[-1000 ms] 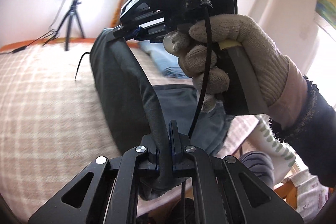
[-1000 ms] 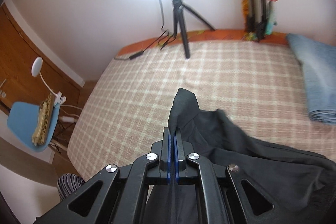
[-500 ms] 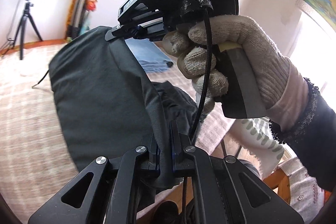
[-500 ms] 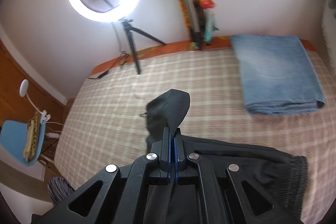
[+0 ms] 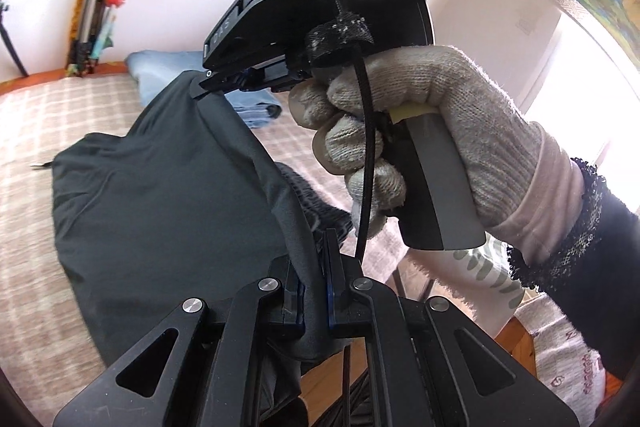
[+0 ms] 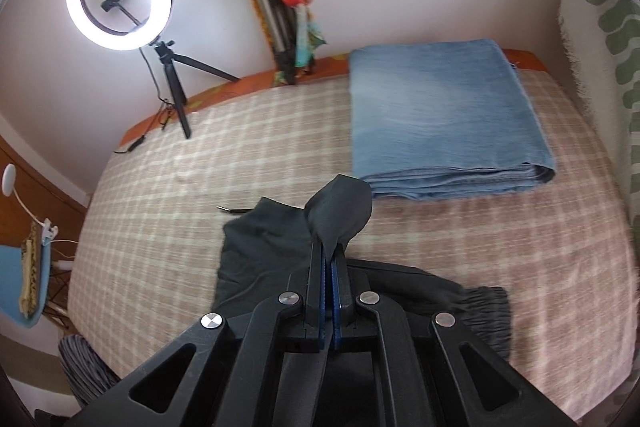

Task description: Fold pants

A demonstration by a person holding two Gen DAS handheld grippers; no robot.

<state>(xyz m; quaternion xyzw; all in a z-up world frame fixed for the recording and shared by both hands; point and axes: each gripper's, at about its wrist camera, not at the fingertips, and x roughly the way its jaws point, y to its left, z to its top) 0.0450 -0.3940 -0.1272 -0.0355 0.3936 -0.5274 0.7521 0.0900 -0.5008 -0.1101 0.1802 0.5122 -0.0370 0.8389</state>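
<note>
The pants (image 5: 160, 195) are dark, thin and limp. They hang between the two grippers, with the lower part spread over the checked bedcover (image 6: 160, 227) and the gathered waistband (image 6: 486, 311) lying flat on it at the right.

The left gripper (image 5: 314, 267) has its fingers drawn in tight on a ridge of the fabric, with the cloth pinched between the blue pads. The right gripper (image 6: 329, 267) is likewise clamped on an edge, and a loose flap stands up above its fingertips. In the left wrist view the gloved right hand (image 5: 420, 131) grips the handle of that tool, raised above the bed.

Judgement: the cloth is light and soft, with no stiffness, so it will sag and drape wherever it is unsupported. It looks smooth and may slide from a shallow pinch. Edges and seams are the sound places to hold, with the span kept taut. Nothing here is fragile.

A folded blue cloth (image 6: 440, 119) lies near the pants, towards the wall.
</note>
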